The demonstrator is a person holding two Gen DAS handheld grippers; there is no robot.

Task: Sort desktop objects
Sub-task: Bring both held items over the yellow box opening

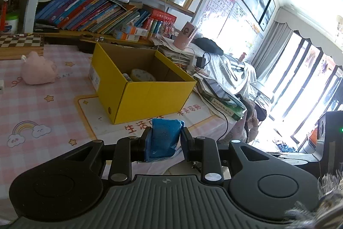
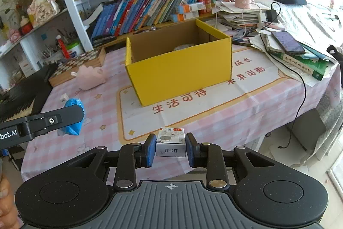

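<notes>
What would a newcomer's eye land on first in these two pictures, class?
The bright yellow box in the middle of the pink checked tablecloth, open-topped. Next, the crumpled blue packet pinched in the left tool, and the small white staple box between the right tool's pads.

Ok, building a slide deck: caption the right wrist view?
Right gripper holds a small staple box before the yellow box; left gripper carries a blue packet.

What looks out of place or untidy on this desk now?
The paper stack at the desk's far right is askew, and a dark tablet lies tilted on the green book. Nothing looks spilled or damaged. The yellow box stands upright.
</notes>
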